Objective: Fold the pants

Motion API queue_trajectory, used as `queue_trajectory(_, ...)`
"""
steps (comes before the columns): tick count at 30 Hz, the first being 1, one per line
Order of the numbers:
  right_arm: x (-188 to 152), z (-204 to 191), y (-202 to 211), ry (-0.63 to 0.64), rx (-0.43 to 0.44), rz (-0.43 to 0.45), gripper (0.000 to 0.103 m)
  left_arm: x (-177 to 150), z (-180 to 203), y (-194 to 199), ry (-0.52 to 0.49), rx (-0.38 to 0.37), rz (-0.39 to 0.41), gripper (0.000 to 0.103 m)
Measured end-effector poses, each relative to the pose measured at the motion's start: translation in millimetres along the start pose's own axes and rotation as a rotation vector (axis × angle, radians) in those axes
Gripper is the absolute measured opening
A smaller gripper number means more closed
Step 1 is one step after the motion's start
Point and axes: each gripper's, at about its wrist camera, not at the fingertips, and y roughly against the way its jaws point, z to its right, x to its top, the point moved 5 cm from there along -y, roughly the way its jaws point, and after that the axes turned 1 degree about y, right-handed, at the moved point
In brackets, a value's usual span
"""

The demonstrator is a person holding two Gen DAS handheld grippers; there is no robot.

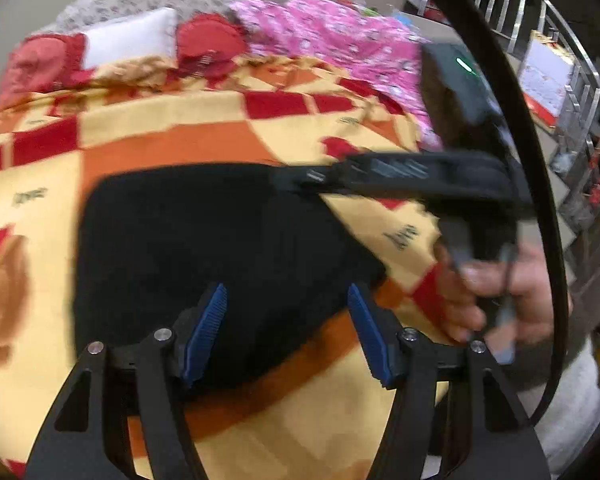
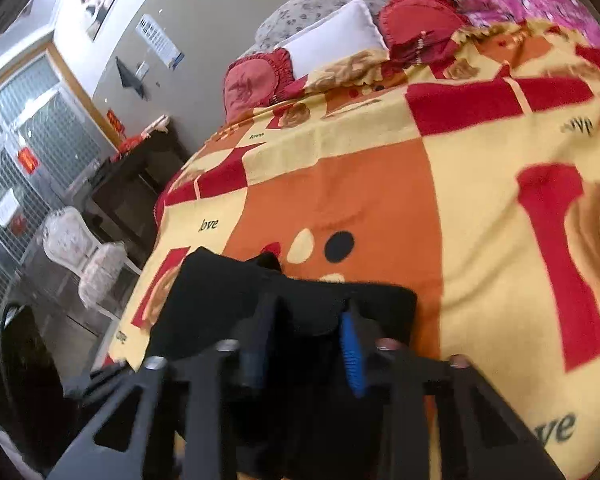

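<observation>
Black pants [image 1: 204,264] are lying on a bed covered by a yellow, orange and red blanket [image 1: 188,128]. The left gripper [image 1: 287,332] is being held above the pants with its fingers [image 1: 206,332] spread wide and nothing between them. The right gripper [image 2: 306,344] is being kept narrow, its fingers [image 2: 352,352] pinching a fold of the pants' black cloth. A white pillow [image 2: 336,36] is lying at the bed's far end.
</observation>
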Motion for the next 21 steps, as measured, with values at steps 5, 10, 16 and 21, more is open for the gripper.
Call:
queue_trajectory(5,26,-19,5,0.145,-0.057,0.017,0.016,16,10,-13,-0.048,-0.004,0.01,0.061)
queue_trajectory(10,15,7,-15,0.086,-0.091,-0.04,0.031,16,3,-19,-0.007,-0.061,-0.015,0.061)
queue_trajectory(16,0,4,42,0.004,0.023,0.052,0.036,16,-13,14,0.007,-0.009,0.004,0.061)
queue_trajectory(21,-19,-31,31,0.093,0.084,-0.016,0.042,14,-43,31,0.039,0.106,0.051,0.063)
